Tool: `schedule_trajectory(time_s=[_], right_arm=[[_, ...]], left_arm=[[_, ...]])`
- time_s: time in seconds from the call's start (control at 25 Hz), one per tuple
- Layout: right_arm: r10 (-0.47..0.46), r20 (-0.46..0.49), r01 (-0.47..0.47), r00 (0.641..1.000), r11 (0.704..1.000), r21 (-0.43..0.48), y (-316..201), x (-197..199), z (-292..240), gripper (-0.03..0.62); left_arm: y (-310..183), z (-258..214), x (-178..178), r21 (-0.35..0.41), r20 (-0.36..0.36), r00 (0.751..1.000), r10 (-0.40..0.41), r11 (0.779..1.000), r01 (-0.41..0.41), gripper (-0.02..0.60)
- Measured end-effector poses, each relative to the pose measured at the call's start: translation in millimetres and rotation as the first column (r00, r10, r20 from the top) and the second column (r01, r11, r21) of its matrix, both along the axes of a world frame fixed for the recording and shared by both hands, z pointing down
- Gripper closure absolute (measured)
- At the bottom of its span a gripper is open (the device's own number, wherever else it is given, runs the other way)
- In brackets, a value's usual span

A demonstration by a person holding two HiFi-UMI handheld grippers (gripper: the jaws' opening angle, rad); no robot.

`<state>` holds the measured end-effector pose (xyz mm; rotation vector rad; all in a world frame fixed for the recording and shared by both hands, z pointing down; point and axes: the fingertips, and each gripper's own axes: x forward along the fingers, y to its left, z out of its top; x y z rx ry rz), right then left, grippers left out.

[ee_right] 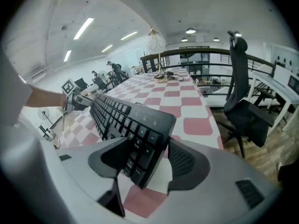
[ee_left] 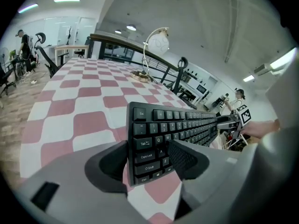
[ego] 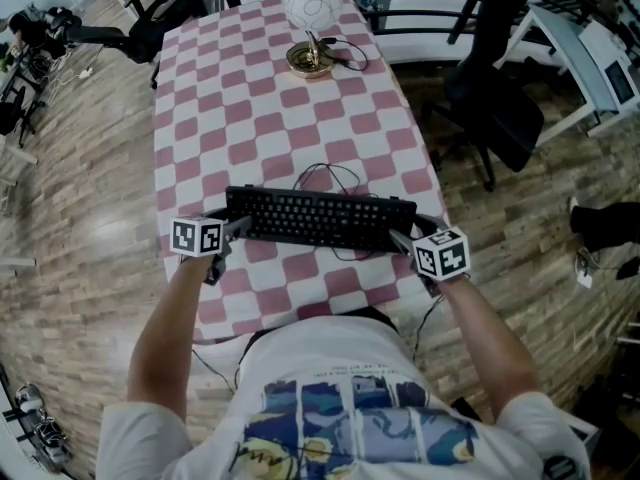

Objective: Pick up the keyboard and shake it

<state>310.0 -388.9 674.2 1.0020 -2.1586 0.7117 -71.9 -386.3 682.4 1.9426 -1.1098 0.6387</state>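
Black and long, the keyboard (ego: 320, 218) lies crosswise on the near part of the bench (ego: 262, 108), which is covered in a red-and-white checked cloth, and its thin cable (ego: 332, 175) loops on the cloth just behind it. I have one tool at each end. My left tool (ego: 236, 228) is pushed over the end with the Esc, Tab and Caps Lock keys: in the left gripper view that end stands between the jaws, one pad over the keys and the other just outside the keyboard's edge, with a sliver of cloth showing between that pad and the edge, so the jaws stand wide and I see no clamp there. My right tool (ego: 402, 238) is set the same way over the opposite end: in the right gripper view one pad overlaps the outer keys, and white cloth shows between the keyboard's lower edge and the other pad, so those jaws are also apart around the end and not pressed on it. At the far end of the bench stands a lamp (ego: 313, 6) with a white globe shade and a brass-coloured base (ego: 309, 60). A dark office chair (ego: 497, 103) stands on the wood floor (ego: 80, 218) to the right of the bench
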Motion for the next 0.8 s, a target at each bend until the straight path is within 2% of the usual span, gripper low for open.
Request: schedule_trajectory(time_s=[0.16,0.32,0.56,0.8], right_arm=[[-0.009,-0.005,0.010,1.000,0.996,0.087,-6.4,-4.2,-23.8,0.330],[-0.023,-0.027,0.028,0.999,0.976,0.214,-19.7,-10.1,-61.3,0.335],[-0.064,-0.061,0.082,0.996,0.925,0.370,-29.2,-17.7,-113.2,0.338],[-0.075,-0.095,0.114,0.993,0.849,0.517,-36.1,-20.5,-157.3,0.339]], left_arm=[[-6.6,-20.9,-5.3,0.065,0.011,1.000,-0.022,0.998,0.021,0.304],[-13.0,-46.7,-10.2,0.125,0.002,0.999,-0.043,0.991,0.042,0.305],[-20.8,-86.1,-17.1,0.220,-0.010,0.998,-0.070,0.973,0.070,0.305],[-24.6,-123.7,-18.7,0.315,-0.010,0.996,-0.083,0.945,0.082,0.305]])
